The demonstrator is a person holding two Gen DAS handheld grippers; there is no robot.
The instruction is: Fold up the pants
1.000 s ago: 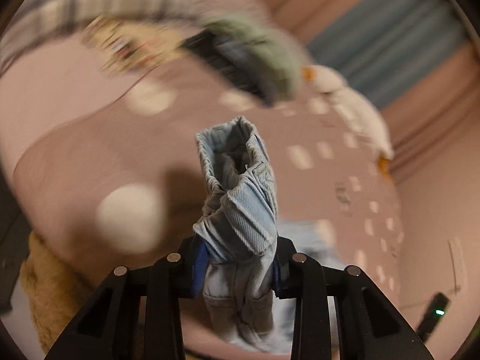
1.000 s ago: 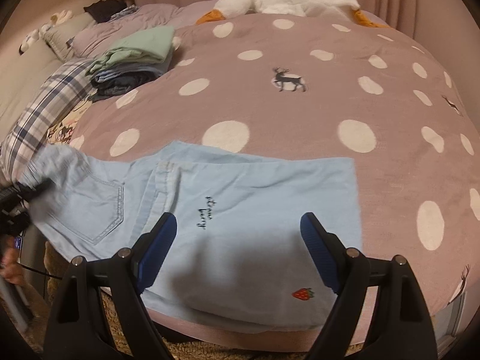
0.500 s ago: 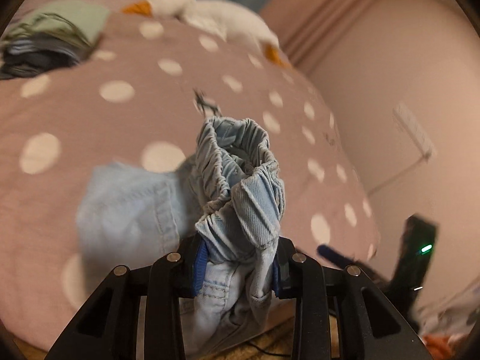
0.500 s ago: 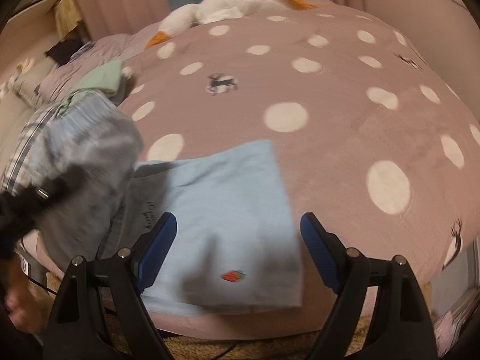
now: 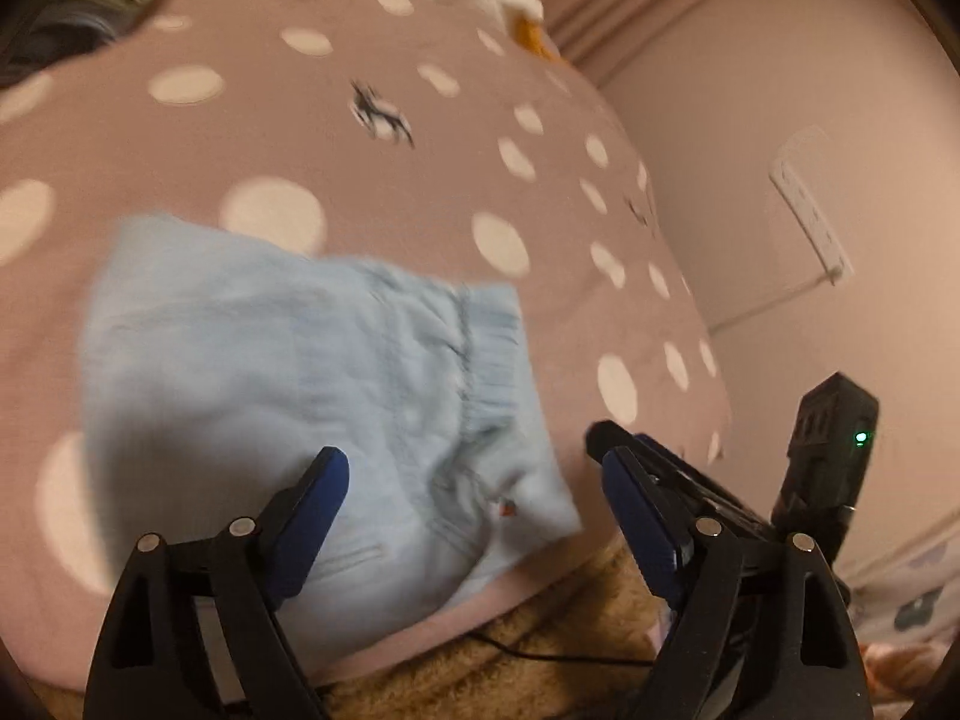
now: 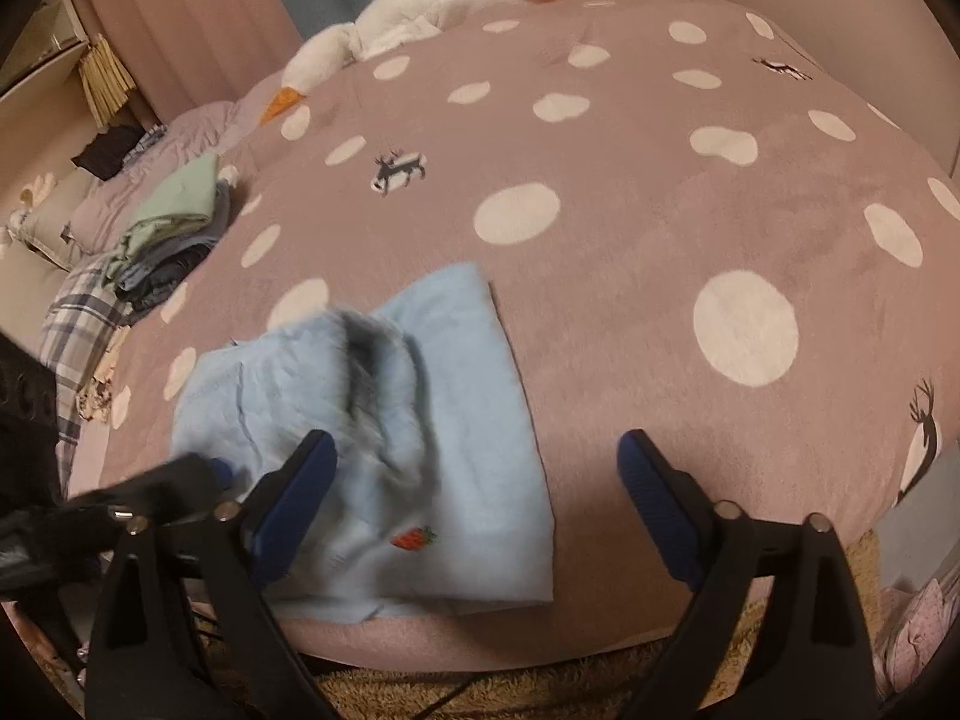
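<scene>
My left gripper (image 5: 474,480) jaws wide, holding nothing; light blue pants (image 5: 312,420) lie folded on the dotted bed cover (image 5: 420,180) just ahead between them. My right gripper (image 6: 477,465) jaws wide too, pants (image 6: 420,420) ahead-left, strawberry patch (image 6: 413,538) between its 2 fingers
</scene>
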